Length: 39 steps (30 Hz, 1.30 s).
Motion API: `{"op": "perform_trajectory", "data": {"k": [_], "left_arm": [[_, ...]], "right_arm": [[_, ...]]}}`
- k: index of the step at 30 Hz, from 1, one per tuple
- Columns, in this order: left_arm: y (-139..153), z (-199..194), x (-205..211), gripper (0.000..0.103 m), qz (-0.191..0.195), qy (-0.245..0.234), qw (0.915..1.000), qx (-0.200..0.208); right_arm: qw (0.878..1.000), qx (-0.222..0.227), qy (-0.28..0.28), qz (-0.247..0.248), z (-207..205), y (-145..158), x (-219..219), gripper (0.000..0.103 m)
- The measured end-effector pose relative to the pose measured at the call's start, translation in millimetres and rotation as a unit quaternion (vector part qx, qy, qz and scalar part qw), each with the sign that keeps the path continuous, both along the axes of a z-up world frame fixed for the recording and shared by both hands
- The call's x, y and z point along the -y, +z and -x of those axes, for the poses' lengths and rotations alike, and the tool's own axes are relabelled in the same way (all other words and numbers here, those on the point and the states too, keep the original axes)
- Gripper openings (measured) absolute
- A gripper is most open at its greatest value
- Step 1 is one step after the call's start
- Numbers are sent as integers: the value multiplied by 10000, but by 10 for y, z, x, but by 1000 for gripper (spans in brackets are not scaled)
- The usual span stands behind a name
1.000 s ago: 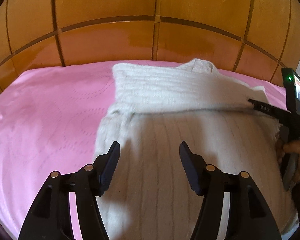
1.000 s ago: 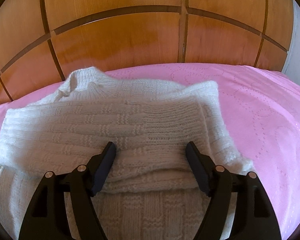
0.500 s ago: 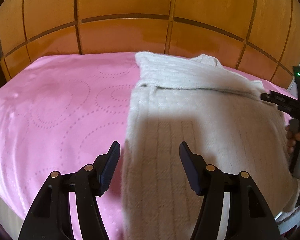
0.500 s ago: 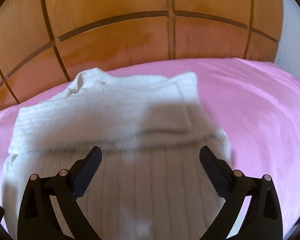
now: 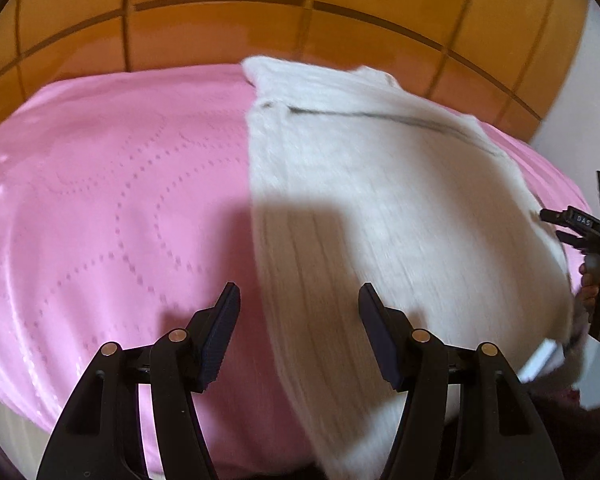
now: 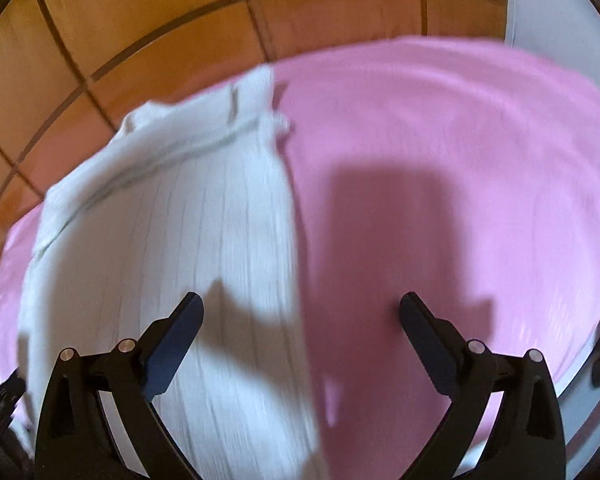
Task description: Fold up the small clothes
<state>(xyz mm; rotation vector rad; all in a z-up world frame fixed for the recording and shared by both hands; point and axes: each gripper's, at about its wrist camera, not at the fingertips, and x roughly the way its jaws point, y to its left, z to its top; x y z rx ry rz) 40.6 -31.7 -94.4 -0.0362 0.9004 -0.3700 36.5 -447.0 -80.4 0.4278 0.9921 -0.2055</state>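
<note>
A white knitted sweater (image 5: 380, 208) lies flat on the pink bed cover (image 5: 112, 208), sleeves folded across its upper part, hem reaching the near edge. It also shows in the right wrist view (image 6: 172, 240). My left gripper (image 5: 298, 320) is open and empty, held above the sweater's left edge near the hem. My right gripper (image 6: 300, 320) is open wide and empty, above the sweater's right edge; it also shows at the right edge of the left wrist view (image 5: 580, 232). Both views are blurred.
A wooden panelled headboard (image 5: 260, 32) stands behind the bed. A white wall (image 6: 560, 20) lies to the right. The pink cover (image 6: 440, 168) stretches wide on both sides of the sweater. The bed's near edge runs just below both grippers.
Both grippers have pulled back toward the near edge and apart, the left one leftward and the right one rightward. The right gripper has opened wider.
</note>
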Motion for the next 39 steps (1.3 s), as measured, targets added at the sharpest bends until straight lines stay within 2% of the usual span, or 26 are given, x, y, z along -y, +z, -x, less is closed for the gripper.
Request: {"op": "perform_trajectory", "data": {"k": [2,5,7,8,11,12,13,15,19,23,26,33,35,36,37,39], "left_arm": [[-26,54,-22,60,105,-139,9997,-142],[-65,147,-58,49,349,-304,9982,-393],[-84,204,-70,38,480,-399,9966,-538],[-101,230,-84,36,565,-439,9955,-627],[-148,271,-81,19,784,-542,9918,-846],[-149,278,-72,7,814,-581,9912,-870],[-124,289,-74,6,887,-616,9904,-866],[-16,277,-133,5,1223,-626,9872,-808],[236,87,-327,5,2134,-440,9733,-715],[431,-229,-346,5,2580,-266,9646,-471],[462,-586,-267,5,2556,-35,9659,-398],[345,-1398,-81,5,2436,513,9657,-744],[309,-1582,-76,6,2446,701,9632,-870],[290,-1642,-96,15,2403,837,9632,-863],[287,-1655,-129,28,2300,971,9651,-796],[244,-1612,-257,42,2201,1238,9654,-654]], "right_arm": [[9996,-10,172,-212,208,-27,-53,97],[9979,-61,461,-440,460,-15,-185,85],[9956,-122,633,-687,593,-14,-262,67],[9943,-152,681,-800,632,-22,-285,64],[9894,-260,862,-1138,696,-56,-379,38],[9874,-289,971,-1217,689,-49,-415,21],[9855,-296,1090,-1265,660,-16,-451,14],[9849,-161,1205,-1235,597,118,-493,13],[9806,476,1192,-1485,400,473,-411,12],[9785,803,995,-1616,103,605,-305,12],[9814,758,756,-1593,-249,537,-198,12],[9838,426,377,-1698,-839,241,89,14],[9826,390,315,-1789,-922,208,151,21],[9825,442,294,-1787,-953,221,181,32],[9825,553,246,-1759,-955,256,225,56],[9808,742,94,-1802,-906,312,332,80]]}}
